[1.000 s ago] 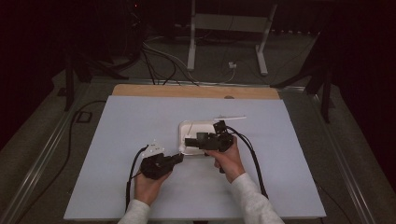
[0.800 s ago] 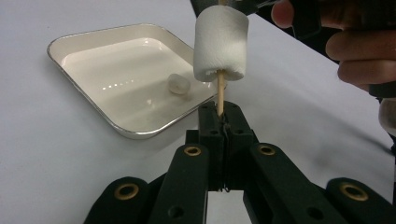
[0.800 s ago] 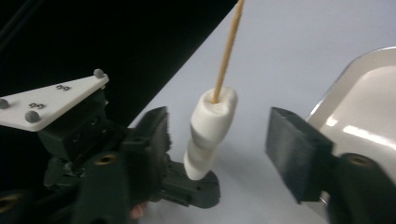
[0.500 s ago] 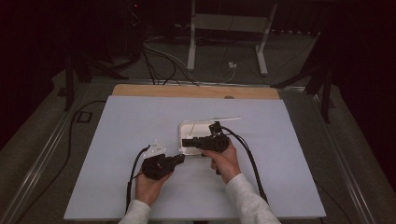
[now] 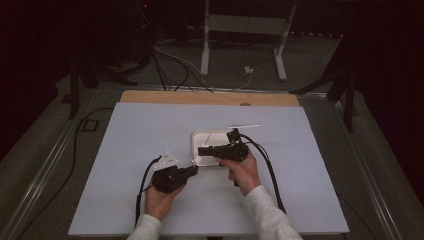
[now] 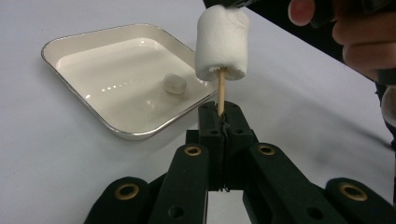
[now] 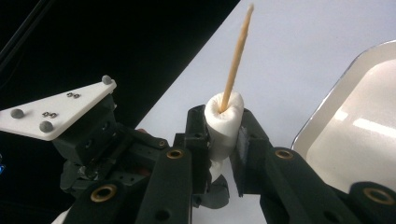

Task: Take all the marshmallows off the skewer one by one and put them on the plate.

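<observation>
White cylindrical marshmallow (image 7: 225, 122), speared on a thin wooden skewer (image 7: 237, 59), sits squeezed between the pads of my right gripper (image 7: 223, 133), whose jaws have just been closing onto it. Seen from the right gripper view, the skewer's pointed tip rises clear above the marshmallow's top, so the stick passes right through it. In the left gripper view the same marshmallow (image 6: 222, 43) stands upright over my left gripper (image 6: 219, 122), whose jaws are pinched tight on the lower end of the skewer (image 6: 221, 91), holding it vertical. Just beside this, a shallow square white enamel tray with a metal rim (image 6: 74, 39) lies on the pale blue-grey tabletop (image 6: 46, 154); one smaller white marshmallow piece (image 6: 174, 84) rests inside the tray near its closest edge. From the high view, I see both grippers meeting at the near left corner of the tray (image 5: 196, 135), the left gripper (image 5: 192, 171) reaching up from below-left and the right gripper (image 5: 202, 150) coming across from the right, over the tray's near edge.
</observation>
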`<action>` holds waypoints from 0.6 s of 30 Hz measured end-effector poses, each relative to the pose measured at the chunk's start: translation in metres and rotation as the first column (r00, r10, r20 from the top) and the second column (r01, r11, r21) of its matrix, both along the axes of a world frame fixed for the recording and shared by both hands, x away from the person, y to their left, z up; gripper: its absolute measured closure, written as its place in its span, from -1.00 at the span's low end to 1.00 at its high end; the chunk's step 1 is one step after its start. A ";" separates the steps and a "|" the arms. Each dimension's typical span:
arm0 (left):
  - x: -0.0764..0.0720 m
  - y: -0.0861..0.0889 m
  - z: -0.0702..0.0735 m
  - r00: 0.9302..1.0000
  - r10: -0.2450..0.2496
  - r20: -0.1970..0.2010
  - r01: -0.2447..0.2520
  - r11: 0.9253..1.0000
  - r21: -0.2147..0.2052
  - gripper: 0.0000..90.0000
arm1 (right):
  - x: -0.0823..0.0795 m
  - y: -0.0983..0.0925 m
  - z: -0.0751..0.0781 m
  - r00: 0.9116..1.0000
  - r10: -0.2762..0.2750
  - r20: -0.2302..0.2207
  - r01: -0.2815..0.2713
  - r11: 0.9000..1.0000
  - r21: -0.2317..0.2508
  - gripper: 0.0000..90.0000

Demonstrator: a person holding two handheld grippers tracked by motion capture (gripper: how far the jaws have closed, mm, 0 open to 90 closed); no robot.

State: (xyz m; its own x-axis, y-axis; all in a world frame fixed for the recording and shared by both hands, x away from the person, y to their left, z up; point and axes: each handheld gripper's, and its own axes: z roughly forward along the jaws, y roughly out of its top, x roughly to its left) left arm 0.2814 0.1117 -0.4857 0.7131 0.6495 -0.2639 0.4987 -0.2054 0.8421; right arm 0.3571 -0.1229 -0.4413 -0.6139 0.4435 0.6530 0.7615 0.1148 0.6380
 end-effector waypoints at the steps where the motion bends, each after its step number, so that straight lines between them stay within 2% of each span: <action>1: 0.000 0.000 0.000 1.000 -0.001 0.003 0.001 1.000 0.004 1.00 | 0.000 -0.001 0.001 1.000 0.000 -0.001 0.000 1.000 -0.001 0.76; 15: -0.002 0.001 -0.001 1.000 -0.017 0.016 0.017 1.000 -0.006 1.00 | 0.004 -0.009 0.007 1.000 -0.013 -0.023 0.014 1.000 0.022 0.76; 18: -0.003 0.001 -0.003 1.000 -0.020 0.013 0.019 1.000 0.007 1.00 | 0.006 -0.015 0.009 0.999 -0.043 -0.026 0.045 0.998 0.048 0.77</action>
State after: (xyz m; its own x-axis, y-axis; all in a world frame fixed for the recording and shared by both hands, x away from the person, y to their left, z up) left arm 0.2787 0.1132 -0.4889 0.7290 0.6371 -0.2502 0.4836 -0.2206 0.8471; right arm 0.3636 -0.1382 -0.4320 -0.5781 0.4369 0.6892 0.7806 0.0500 0.6230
